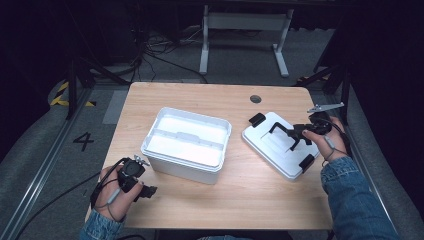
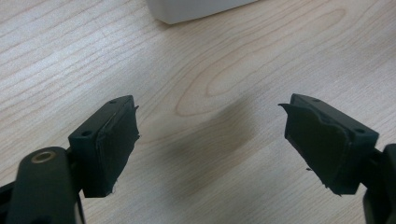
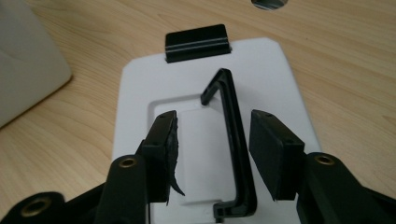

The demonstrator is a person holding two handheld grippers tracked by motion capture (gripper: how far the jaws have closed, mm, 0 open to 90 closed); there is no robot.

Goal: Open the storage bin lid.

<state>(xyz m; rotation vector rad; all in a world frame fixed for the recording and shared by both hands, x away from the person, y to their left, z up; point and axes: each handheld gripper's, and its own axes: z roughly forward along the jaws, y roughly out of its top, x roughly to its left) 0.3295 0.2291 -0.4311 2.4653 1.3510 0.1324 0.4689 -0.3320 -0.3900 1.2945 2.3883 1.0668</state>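
Observation:
A white storage box (image 1: pixel 187 142) without its lid stands at the table's middle. Its white lid (image 1: pixel 280 145) lies flat to the right, with black latches at two ends and a black handle (image 1: pixel 285 132) raised on top. My right gripper (image 1: pixel 295 137) hovers just over the lid, open, with the handle (image 3: pixel 233 140) standing between its jaws, nearer the right pad and untouched by either pad. The lid (image 3: pixel 140 93) and its far latch (image 3: pixel 197 43) lie beneath the right gripper (image 3: pixel 212 135). My left gripper (image 1: pixel 147 191) rests near the front left edge, open over bare wood (image 2: pixel 210 121).
The box's corner (image 2: pixel 196 9) lies just ahead of the left jaws, and the box's side (image 3: pixel 23 70) lies left of the lid. A round cable hole (image 1: pixel 255 99) sits near the table's far edge. White desk legs (image 1: pixel 245 40) stand beyond the table.

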